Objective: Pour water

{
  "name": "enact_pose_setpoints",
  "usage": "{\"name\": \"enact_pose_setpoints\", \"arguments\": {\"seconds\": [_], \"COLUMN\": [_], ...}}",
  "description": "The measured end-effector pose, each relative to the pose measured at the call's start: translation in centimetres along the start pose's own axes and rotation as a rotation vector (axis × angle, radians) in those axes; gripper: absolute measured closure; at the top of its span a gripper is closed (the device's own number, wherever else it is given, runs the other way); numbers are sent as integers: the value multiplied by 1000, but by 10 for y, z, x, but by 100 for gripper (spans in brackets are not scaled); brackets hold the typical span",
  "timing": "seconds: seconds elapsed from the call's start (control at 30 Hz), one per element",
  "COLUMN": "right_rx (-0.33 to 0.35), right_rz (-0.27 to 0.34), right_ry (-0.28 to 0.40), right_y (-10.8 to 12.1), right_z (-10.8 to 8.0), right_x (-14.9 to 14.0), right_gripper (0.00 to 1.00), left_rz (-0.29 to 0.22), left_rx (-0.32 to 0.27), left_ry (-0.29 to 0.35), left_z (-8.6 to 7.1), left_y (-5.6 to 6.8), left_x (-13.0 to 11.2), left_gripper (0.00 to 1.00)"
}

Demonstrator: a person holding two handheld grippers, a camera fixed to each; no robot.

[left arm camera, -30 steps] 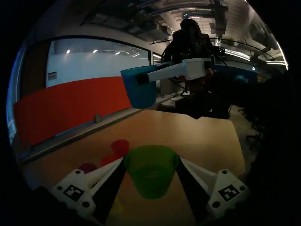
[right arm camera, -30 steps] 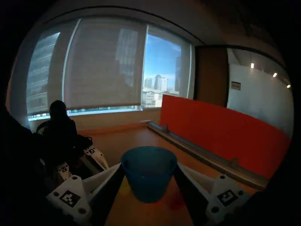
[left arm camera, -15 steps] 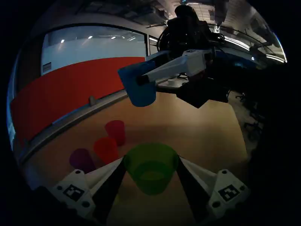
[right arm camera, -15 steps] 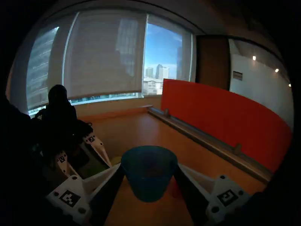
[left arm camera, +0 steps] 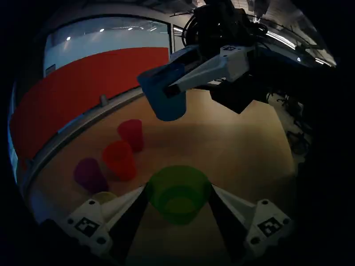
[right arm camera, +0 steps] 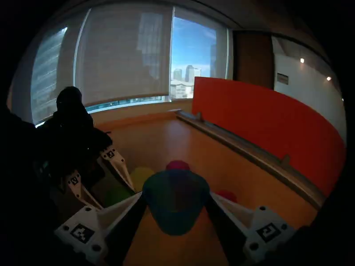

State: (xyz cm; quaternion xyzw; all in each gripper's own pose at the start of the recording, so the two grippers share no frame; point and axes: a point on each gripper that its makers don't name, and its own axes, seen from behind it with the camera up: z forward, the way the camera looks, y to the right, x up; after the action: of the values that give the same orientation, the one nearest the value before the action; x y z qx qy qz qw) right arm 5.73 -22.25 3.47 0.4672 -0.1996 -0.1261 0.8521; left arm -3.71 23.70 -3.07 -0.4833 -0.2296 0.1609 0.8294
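Note:
My left gripper (left arm camera: pixel 178 205) is shut on a green cup (left arm camera: pixel 179 197), held upright above the wooden table (left arm camera: pixel 230 146). In the left gripper view the right gripper (left arm camera: pixel 175 84) hangs higher up and farther off, shut on a blue cup (left arm camera: pixel 162 93) tipped slightly. In the right gripper view, the right gripper (right arm camera: pixel 176 212) clasps that blue cup (right arm camera: pixel 175 205) between both fingers. The left gripper (right arm camera: pixel 104 177) shows low at the left there, in front of a person's dark shape.
A dark red cup (left arm camera: pixel 131 134), an orange-red cup (left arm camera: pixel 119 159), a purple cup (left arm camera: pixel 88 174) and a yellow cup (left arm camera: pixel 104 197) stand on the table at left. A red partition (left arm camera: pixel 75 88) runs along the table's far edge. Windows (right arm camera: pixel 124 66) lie beyond.
Both views have tilted downward, showing more of the table and cups. The blue cup has moved down and closer over the table; the green cup stays gripped.

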Motion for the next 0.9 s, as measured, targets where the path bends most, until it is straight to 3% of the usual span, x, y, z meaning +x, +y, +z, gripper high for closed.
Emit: {"name": "enact_pose_setpoints", "arguments": {"seconds": [0.37, 0.9], "right_rx": [21, 34], "right_rz": [17, 69], "right_ry": [-85, -129], "right_y": [-3, 2], "right_z": [17, 29], "right_x": [-39, -70], "right_gripper": [9, 9], "left_rz": [2, -12], "left_rx": [-17, -35], "left_ry": [-37, -45], "left_z": [8, 17], "left_y": [1, 3], "left_x": [-14, -25], "left_gripper": [12, 12]}}
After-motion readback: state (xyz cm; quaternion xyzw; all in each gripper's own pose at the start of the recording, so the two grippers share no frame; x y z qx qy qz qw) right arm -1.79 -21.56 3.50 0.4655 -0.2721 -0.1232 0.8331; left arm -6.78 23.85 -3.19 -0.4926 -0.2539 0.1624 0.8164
